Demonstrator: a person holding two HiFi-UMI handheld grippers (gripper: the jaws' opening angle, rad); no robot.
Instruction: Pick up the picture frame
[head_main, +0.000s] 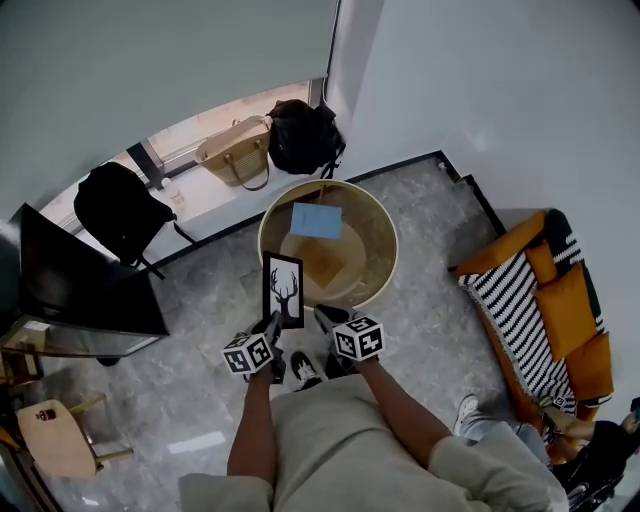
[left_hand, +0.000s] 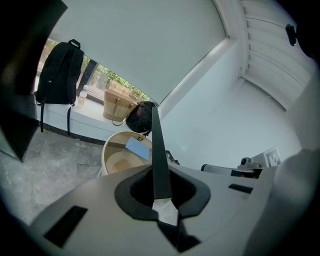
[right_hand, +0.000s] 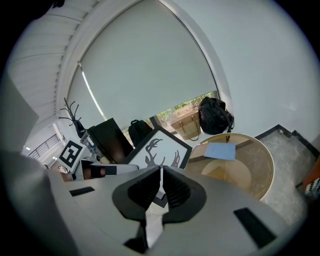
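Observation:
The picture frame (head_main: 283, 290), black with a deer-antler print, is held upright in the air in front of the person. My left gripper (head_main: 272, 325) is shut on its lower left edge. In the left gripper view the frame (left_hand: 159, 150) shows edge-on as a thin dark strip clamped between the jaws of the left gripper (left_hand: 161, 174). My right gripper (head_main: 322, 316) hovers just right of the frame's lower corner, jaws together and holding nothing. The right gripper view has the frame (right_hand: 159, 149) just beyond the right gripper (right_hand: 160, 172).
A round wooden tub-like table (head_main: 381, 243) stands just beyond the frame, with a blue sheet (head_main: 317, 220) and a tan box in it. A black backpack (head_main: 120, 205), tan handbag (head_main: 235, 150) and black bag (head_main: 303, 135) line the window. Orange sofa (head_main: 545, 310) at right, dark screen (head_main: 70, 285) at left.

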